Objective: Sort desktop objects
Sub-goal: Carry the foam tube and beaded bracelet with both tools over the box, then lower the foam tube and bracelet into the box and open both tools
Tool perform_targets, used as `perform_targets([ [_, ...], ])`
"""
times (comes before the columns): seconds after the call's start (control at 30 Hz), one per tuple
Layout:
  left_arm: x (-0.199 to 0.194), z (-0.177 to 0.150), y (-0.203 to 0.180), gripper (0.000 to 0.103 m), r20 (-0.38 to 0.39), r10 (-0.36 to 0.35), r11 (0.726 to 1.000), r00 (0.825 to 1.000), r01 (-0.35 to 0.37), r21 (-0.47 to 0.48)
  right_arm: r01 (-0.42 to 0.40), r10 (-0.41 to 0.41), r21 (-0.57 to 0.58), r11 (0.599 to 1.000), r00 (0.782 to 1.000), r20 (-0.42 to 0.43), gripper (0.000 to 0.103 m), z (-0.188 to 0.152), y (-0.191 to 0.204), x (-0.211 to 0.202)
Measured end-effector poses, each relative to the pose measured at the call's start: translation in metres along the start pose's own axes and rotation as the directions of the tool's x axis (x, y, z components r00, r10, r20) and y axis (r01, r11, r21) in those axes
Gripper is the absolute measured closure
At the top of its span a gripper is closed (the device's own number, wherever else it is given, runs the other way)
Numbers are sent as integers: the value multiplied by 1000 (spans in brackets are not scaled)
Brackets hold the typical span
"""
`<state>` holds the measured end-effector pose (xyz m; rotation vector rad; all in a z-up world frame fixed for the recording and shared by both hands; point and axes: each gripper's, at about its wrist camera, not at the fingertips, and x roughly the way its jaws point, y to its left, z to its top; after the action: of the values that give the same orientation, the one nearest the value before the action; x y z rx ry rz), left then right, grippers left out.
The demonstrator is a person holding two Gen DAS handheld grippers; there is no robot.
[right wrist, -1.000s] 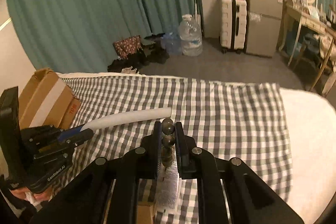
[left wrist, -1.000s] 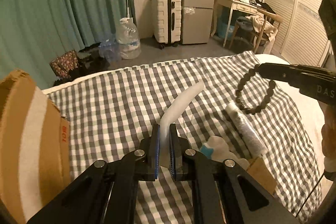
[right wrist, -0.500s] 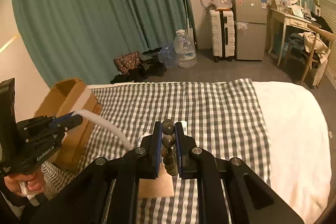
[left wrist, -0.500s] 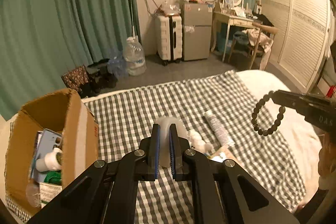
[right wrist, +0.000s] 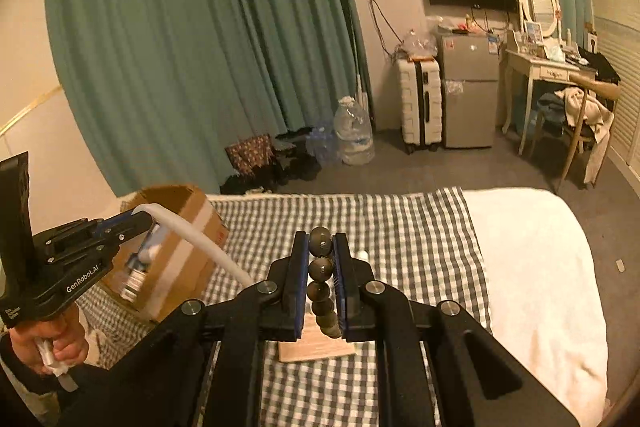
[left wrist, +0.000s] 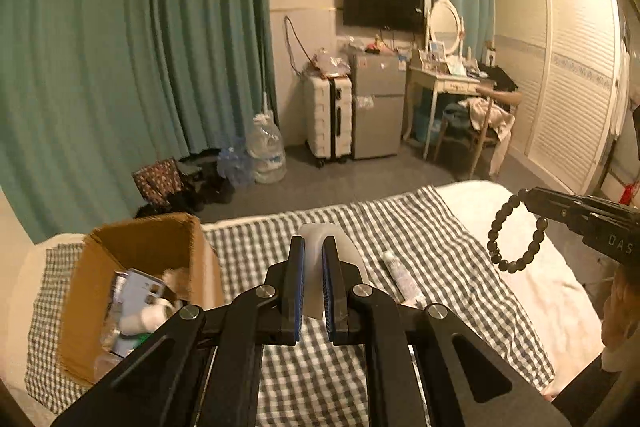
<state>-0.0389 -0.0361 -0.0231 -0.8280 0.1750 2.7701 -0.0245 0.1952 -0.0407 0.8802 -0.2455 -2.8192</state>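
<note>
Desktop clutter was the job, and at this moment two pieces of it were off the grey-and-white checked cloth (left wrist: 400, 227) and in the air; my left gripper (left wrist: 313, 283) had its jaws nearly closed on a pale, bendy white strip (right wrist: 192, 227), which drooped in an arc from the tips; my right gripper (right wrist: 322, 283) was likewise pinched almost shut on a dark round-beaded bracelet (left wrist: 516, 239), the loop hanging free below the jaws.

I judged this the carrying step; both pieces were lifted clear and neither was yet dropped; the open brown cardboard box (left wrist: 132, 255) sat to the left on the cloth, already holding a blue card and a few small white items; the left piece hung close to its rim, the bracelet well apart on the right. The next move, I reckoned, called for bringing each gripper over the opening before letting go; the limp strip might catch on the box wall.

A white printed tube (left wrist: 400, 277) and a flat tan card (right wrist: 316, 347) lay unsorted on the cloth.

Readable writing: "GenRobot.AI" on the left gripper body; "DAS" on the right; the red print on the box I could not read.
</note>
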Motion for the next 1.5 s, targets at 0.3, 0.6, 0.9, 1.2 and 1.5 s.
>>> perform_targets([
  [0.3,-39,17,72,95,65,101,994,993,-98,-50,-70,74,-71,995,996,45,92,23,64,-7],
  [0.6,-53,12,156,95,54,221,971,974,-214,-110,-188,193,-140,972,981,25,92,37,149,29],
  [0.9,-33,-15,220,95,-12,282,948,959,-281,-152,-302,299,-200,932,953,-47,92,37,232,86],
  [1.2,28,-42,261,95,-111,290,935,951,-306,-177,-357,323,-225,906,930,-174,92,11,276,171],
  [1.5,85,-55,269,77,-203,297,931,933,-330,-154,-343,285,-216,914,923,-259,91,-4,282,240],
])
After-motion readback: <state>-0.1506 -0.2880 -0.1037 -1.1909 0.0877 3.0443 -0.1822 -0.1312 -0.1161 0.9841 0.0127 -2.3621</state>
